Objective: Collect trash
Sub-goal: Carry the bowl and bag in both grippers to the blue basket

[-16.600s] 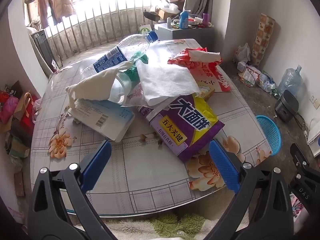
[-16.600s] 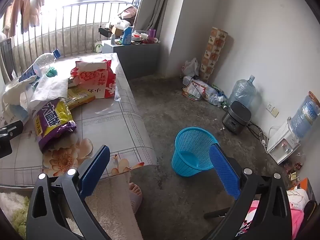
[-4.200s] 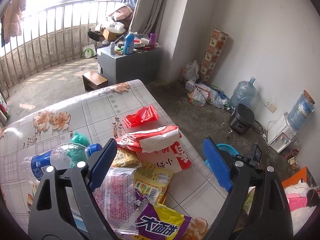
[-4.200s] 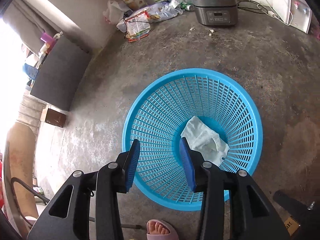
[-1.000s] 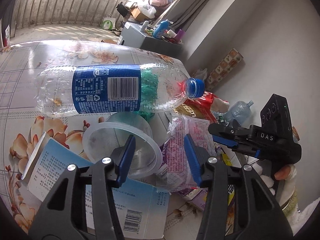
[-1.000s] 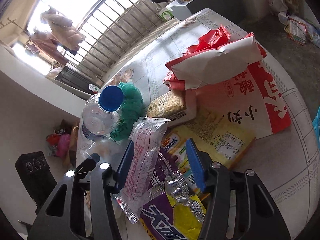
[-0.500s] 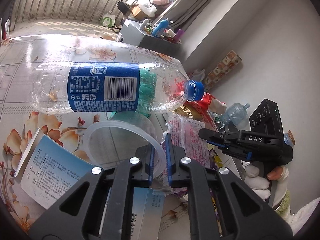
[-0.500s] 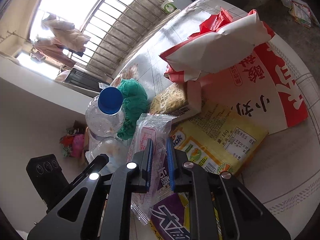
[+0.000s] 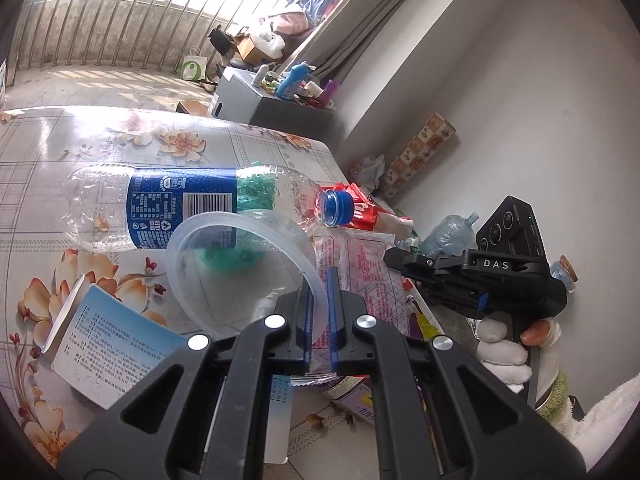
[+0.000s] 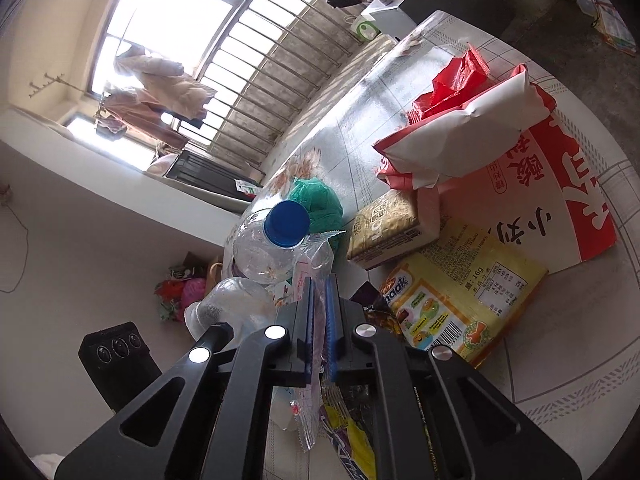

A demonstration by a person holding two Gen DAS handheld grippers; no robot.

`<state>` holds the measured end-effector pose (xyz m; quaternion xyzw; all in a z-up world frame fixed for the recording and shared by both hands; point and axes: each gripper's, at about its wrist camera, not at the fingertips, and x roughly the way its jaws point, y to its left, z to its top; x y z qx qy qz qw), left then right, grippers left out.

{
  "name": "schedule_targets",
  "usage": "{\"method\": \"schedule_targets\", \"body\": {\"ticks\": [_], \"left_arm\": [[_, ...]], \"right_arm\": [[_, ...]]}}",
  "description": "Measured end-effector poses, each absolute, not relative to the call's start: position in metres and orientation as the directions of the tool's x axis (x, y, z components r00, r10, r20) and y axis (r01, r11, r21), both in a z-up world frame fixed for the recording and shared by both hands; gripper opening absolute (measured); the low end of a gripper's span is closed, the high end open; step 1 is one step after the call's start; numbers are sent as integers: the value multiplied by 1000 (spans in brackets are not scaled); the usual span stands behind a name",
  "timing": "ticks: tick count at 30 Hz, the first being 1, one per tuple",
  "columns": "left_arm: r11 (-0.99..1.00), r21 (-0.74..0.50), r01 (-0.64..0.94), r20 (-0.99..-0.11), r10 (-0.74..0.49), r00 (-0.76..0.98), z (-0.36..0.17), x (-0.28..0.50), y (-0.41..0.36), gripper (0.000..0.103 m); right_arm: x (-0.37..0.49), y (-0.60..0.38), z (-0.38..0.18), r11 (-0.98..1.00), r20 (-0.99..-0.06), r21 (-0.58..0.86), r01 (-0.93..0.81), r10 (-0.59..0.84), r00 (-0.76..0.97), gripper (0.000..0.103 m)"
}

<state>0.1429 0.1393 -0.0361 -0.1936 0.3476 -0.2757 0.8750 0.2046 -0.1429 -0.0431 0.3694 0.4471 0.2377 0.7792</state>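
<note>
Table [image 9: 48,152]: floral cover, trash heaped toward its right edge. Red-and-white bag [image 10: 532,184] largest, nearest that edge; yellow snack packet [image 10: 468,292] in front of it.

Clear bottle [image 9: 168,204] lies on its side mid-table, blue cap toward the right edge.

Clear plastic cup [image 9: 240,268] tipped up, just in front of the bottle. Left gripper [image 9: 319,304] has its fingers closed on the cup's rim.

Clear wrapper [image 10: 308,276] stands beside the bottle cap. Right gripper [image 10: 318,312] has its fingers pinched on the wrapper's film.

Judgement: both picks made, lift comes next. Raise each straight up, slowly, so the cup rim does not slip and the wrapper does not drag neighbours. Keep both grips firm until over the bin.
</note>
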Motion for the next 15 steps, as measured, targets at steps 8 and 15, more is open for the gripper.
{"method": "schedule_targets", "body": {"ticks": [8, 15], "left_arm": [[757, -523, 392, -448, -635, 630, -11, 127, 140, 4], [761, -500, 414, -426, -632, 647, 9, 111, 139, 4]], "right_arm": [[194, -153, -24, 588, -470, 805, -78, 713, 520, 5], [178, -163, -5, 569, -425, 815, -109, 715, 555, 5]]}}
